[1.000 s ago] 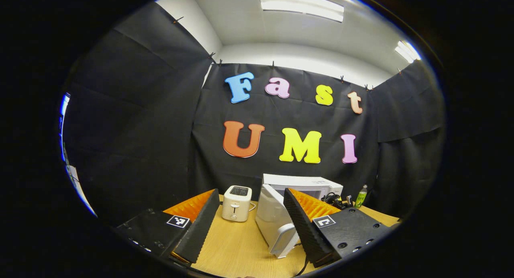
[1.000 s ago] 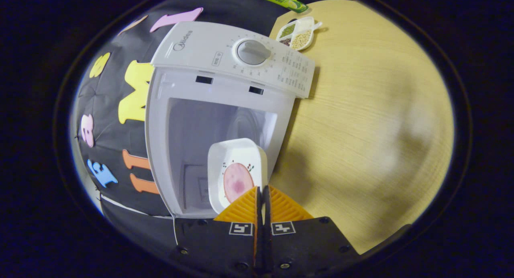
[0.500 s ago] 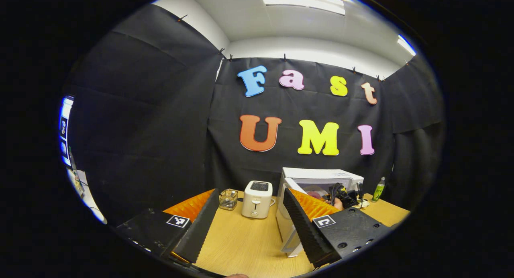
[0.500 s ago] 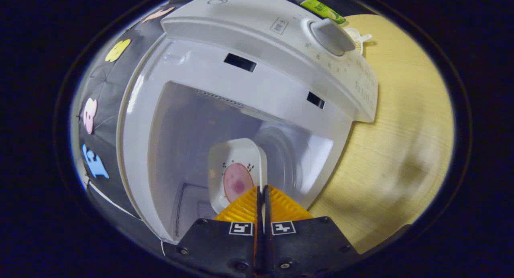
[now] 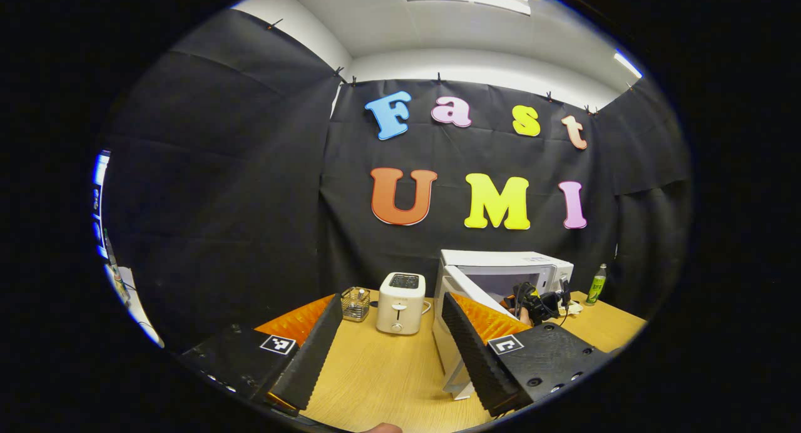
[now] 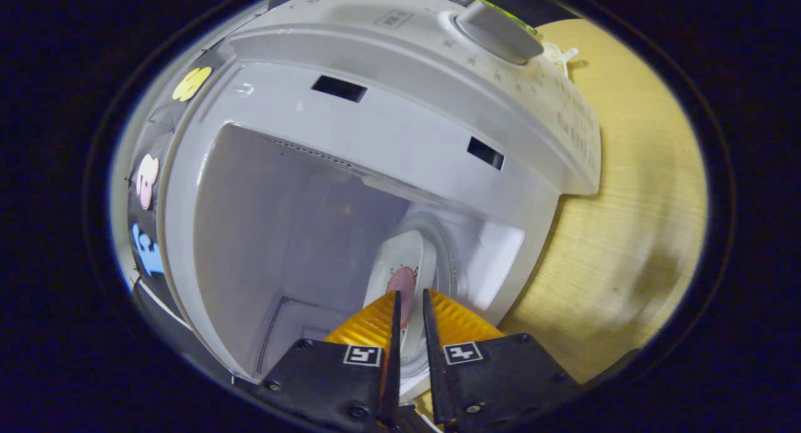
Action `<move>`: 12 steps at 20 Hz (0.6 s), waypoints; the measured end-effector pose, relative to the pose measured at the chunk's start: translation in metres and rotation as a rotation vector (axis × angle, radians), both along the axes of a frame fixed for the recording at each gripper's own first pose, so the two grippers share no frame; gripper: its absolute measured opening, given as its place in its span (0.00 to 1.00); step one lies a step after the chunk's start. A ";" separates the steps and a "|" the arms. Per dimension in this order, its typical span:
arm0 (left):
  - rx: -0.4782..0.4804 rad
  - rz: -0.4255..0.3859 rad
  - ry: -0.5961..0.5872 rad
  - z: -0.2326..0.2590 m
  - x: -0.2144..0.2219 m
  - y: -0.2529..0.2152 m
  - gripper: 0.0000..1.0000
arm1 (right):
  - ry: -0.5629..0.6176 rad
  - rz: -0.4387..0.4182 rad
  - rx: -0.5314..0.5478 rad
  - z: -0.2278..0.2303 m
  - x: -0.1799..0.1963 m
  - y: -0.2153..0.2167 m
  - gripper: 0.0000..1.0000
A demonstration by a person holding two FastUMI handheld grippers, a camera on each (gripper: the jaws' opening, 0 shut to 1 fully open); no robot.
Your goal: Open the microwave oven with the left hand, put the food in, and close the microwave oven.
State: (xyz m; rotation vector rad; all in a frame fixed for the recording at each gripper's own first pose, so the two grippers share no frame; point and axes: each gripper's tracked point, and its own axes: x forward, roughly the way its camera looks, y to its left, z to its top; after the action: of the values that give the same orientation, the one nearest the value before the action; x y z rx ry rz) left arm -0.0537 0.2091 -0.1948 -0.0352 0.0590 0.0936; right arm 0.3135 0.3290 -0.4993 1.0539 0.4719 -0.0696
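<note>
The white microwave (image 6: 400, 120) stands with its cavity open before my right gripper (image 6: 410, 293). A white dish (image 6: 407, 258) carrying a pink slice of food (image 6: 402, 283) lies on the glass turntable (image 6: 447, 258) inside. The orange fingers are parted a little on either side of the dish's near rim, with gaps showing. In the left gripper view the microwave (image 5: 507, 267) sits at the back right of the table with its door (image 5: 452, 314) swung out. My left gripper (image 5: 392, 300) is open and holds nothing, well back from the door. The right gripper (image 5: 532, 303) reaches into the opening.
A white toaster (image 5: 400, 294) and a small wire basket (image 5: 355, 303) stand left of the microwave. A green bottle (image 5: 599, 284) is to its right. The wooden table (image 6: 632, 189) stretches beside the oven, with its dial (image 6: 497, 23) on the control panel.
My right gripper has gone deeper into the cavity and its fingers have parted; the dish has dropped from its held pose onto the turntable. The left gripper has barely shifted.
</note>
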 end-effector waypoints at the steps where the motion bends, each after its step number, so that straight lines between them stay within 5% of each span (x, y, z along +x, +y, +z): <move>1: -0.010 -0.006 -0.004 0.002 0.000 0.000 0.95 | -0.004 0.009 -0.027 0.001 -0.006 -0.003 0.27; 2: -0.015 -0.009 -0.003 0.000 0.000 0.000 0.84 | -0.003 0.016 -0.056 0.001 -0.009 -0.007 0.34; 3: -0.019 -0.011 -0.008 -0.001 0.000 0.000 0.95 | 0.006 0.023 -0.082 0.001 -0.015 -0.012 0.44; 4: -0.022 -0.019 -0.012 -0.003 0.001 -0.001 0.95 | 0.013 0.035 -0.114 -0.001 -0.020 -0.015 0.63; 5: -0.026 -0.029 -0.010 -0.004 0.000 -0.004 0.95 | 0.014 0.057 -0.149 0.000 -0.028 -0.017 0.60; 6: -0.027 -0.036 -0.010 -0.006 0.002 -0.004 0.95 | 0.016 0.095 -0.195 0.000 -0.035 -0.019 0.78; 7: -0.025 -0.036 -0.005 -0.008 0.003 -0.002 0.93 | 0.016 0.124 -0.247 0.000 -0.044 -0.025 0.75; 8: -0.018 -0.041 0.000 -0.012 0.004 -0.002 0.91 | 0.006 0.154 -0.280 0.001 -0.053 -0.029 0.93; 9: -0.007 -0.051 -0.004 -0.012 0.004 -0.003 0.83 | -0.015 0.186 -0.288 0.008 -0.062 -0.030 0.82; 10: 0.003 -0.062 -0.009 -0.011 0.005 -0.005 0.82 | -0.031 0.210 -0.305 0.013 -0.071 -0.036 0.93; 11: 0.007 -0.075 -0.004 -0.015 0.006 -0.008 0.97 | -0.042 0.242 -0.331 0.020 -0.083 -0.042 0.82; 12: 0.008 -0.081 -0.002 -0.017 0.009 -0.009 0.83 | -0.062 0.281 -0.355 0.028 -0.095 -0.047 0.94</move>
State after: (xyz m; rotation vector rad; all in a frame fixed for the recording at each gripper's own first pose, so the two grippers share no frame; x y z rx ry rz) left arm -0.0449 0.1998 -0.2121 -0.0245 0.0581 0.0128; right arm 0.2189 0.2817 -0.4711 0.6335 0.5257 0.1248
